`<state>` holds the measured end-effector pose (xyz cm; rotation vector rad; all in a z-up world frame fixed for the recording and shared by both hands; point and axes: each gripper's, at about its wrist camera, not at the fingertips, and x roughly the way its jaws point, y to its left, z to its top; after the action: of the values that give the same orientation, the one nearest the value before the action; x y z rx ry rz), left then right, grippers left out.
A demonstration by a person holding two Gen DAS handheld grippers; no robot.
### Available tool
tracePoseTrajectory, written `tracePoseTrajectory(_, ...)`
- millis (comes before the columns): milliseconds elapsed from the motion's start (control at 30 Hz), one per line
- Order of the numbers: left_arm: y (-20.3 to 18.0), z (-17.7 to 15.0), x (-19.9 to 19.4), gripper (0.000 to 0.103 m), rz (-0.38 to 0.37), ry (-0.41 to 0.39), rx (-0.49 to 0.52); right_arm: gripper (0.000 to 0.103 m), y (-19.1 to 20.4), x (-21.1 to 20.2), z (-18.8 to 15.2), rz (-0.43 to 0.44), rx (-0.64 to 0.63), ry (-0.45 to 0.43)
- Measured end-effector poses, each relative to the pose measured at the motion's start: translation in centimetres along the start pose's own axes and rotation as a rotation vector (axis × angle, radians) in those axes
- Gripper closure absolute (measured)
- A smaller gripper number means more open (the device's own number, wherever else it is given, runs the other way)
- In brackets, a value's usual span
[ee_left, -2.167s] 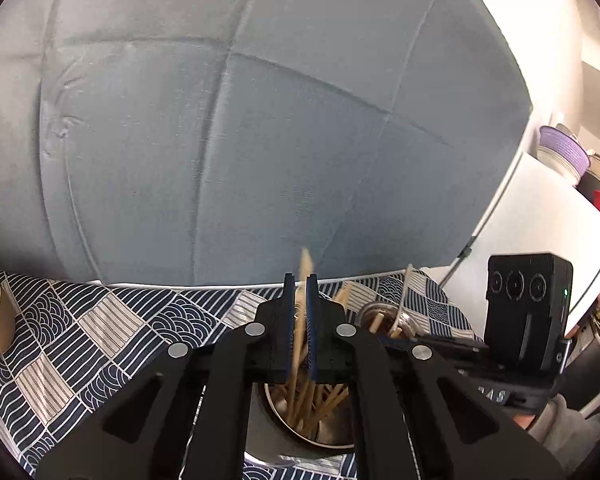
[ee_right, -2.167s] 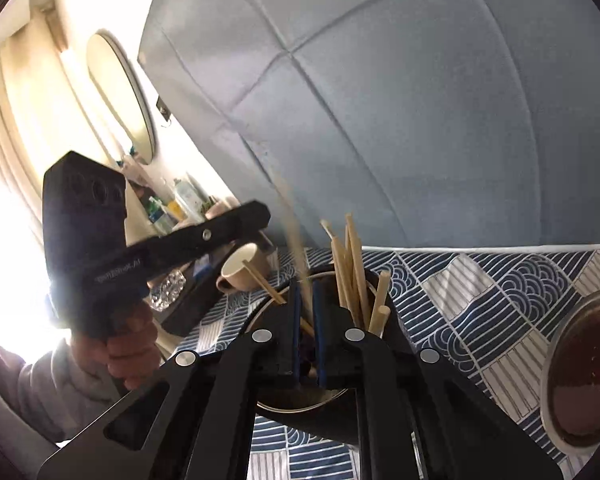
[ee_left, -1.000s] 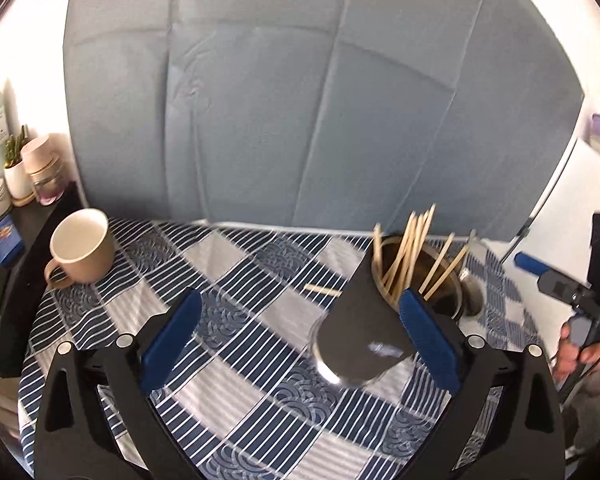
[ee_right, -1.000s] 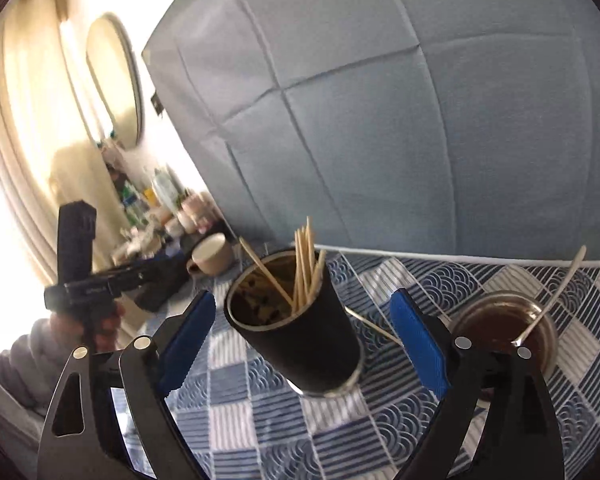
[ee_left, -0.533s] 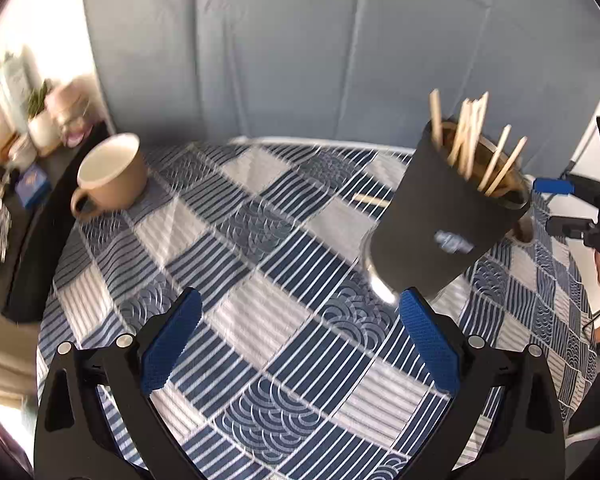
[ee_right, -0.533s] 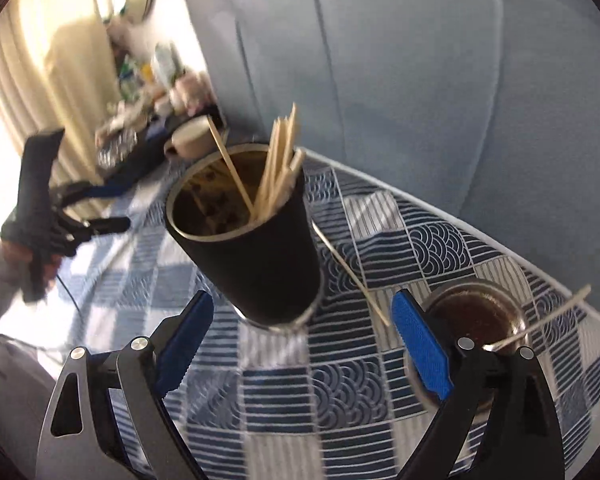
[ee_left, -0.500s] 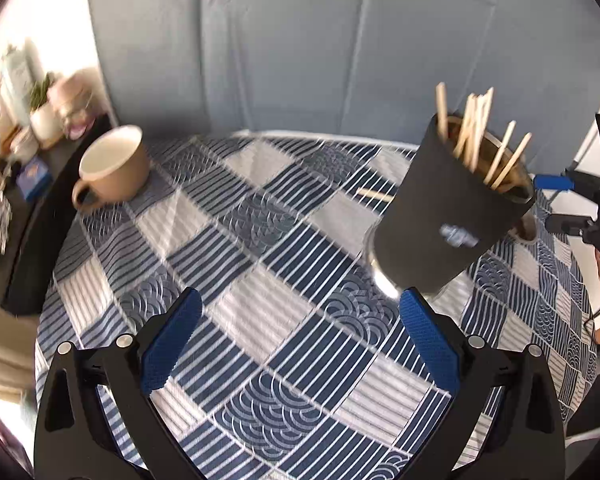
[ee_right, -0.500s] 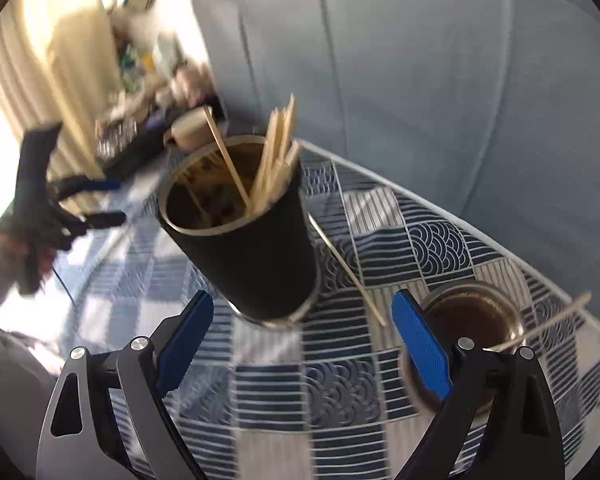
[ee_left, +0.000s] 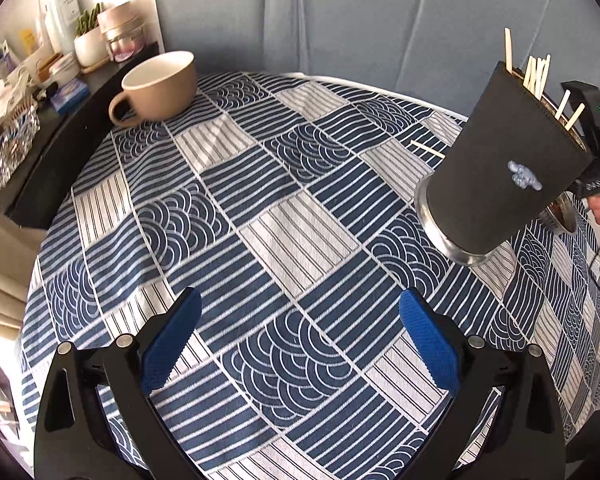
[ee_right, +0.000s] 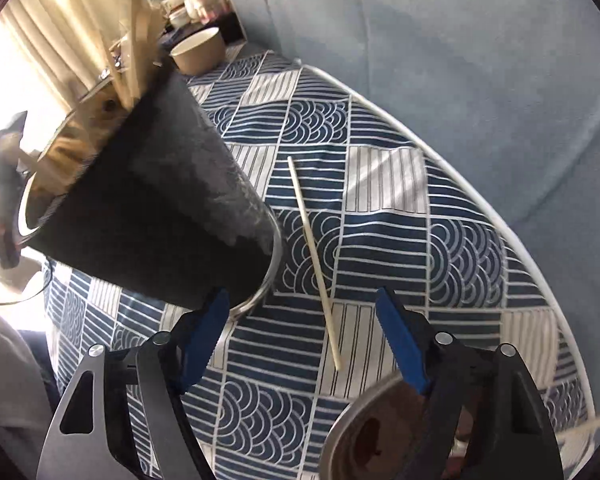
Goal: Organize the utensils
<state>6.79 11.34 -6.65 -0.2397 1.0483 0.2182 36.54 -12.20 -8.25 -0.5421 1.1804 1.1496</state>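
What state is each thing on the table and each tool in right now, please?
Left tool: open, empty, above the cloth.
Right tool: closing, astride the loose chopstick, pads not touching it.
Loose chopstick: flat on the cloth, beside the holder.
Holder: upright, chopsticks standing inside.
Mug: upright, looks empty.
Bowl: upright, dark inside, partly hidden.
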Motion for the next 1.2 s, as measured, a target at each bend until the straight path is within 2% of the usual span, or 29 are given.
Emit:
tracePoseTrajectory(67, 0.0, -0.3, -0.1, 0.006, 0.001, 0.001, -0.010, 0.046, -0.2, 1.1, 0.3, 0.000, -0.012, 0.021)
tracePoseTrajectory(200, 0.2, -0.6, -0.2, 0.006, -0.003, 0.011, -0.030, 0.055, -0.1, 3.1, 0.7, -0.031, -0.046, 0.084)
tracePoseTrajectory(333, 0.7, -0.8, 0.0, 0.006, -0.012, 0.031, -0.066, 0.069, 0.0, 4.8, 0.5, -0.085, -0.045, 0.149)
tracePoseTrajectory(400, 0.8, -0.9, 0.1, 0.006, -0.012, 0.035, -0.076, 0.074, 0.3, 5.0, 0.4, -0.114, -0.064, 0.147)
tracePoseTrajectory(467, 0.9, -1.1, 0.1, 0.006, -0.012, 0.034, -0.078, 0.084, 0.2, 4.9, 0.3, -0.134, -0.038, 0.145)
tracePoseTrajectory(500, 0.8, -1.2, 0.1, 0.006, -0.013, 0.036, -0.079, 0.095, 0.1, 4.9, 0.2, -0.130, -0.025, 0.145)
tracePoseTrajectory(533, 0.8, -1.2, 0.2, 0.006, -0.013, 0.040, -0.080, 0.098, 0.1, 4.8, 0.0, -0.134, -0.028, 0.145)
tracePoseTrajectory(633, 0.6, -1.4, 0.2, 0.006, -0.026, 0.045, -0.082, 0.099, 0.2, 4.5, -0.9, -0.135, -0.016, 0.135)
tracePoseTrajectory(767, -0.1, -1.2, 0.2, 0.006, -0.047, 0.050, -0.066, 0.099, 0.2, 3.7, -2.1, -0.074, 0.060, 0.101)
tracePoseTrajectory(933, -1.2, -0.3, 0.0, 0.006, -0.067, 0.045, -0.050, 0.099, 0.8, 0.7, -3.3, -0.023, 0.133, 0.008)
tracePoseTrajectory(1067, -1.9, 0.3, -0.8, 0.006, -0.093, 0.026, -0.044, 0.099, 1.4, -1.9, -3.9, -0.029, 0.162, -0.025)
tracePoseTrajectory(1200, -2.2, 0.9, -1.8, 0.006, -0.114, 0.004, -0.036, 0.099, 1.6, -5.8, -4.8, -0.033, 0.219, -0.098)
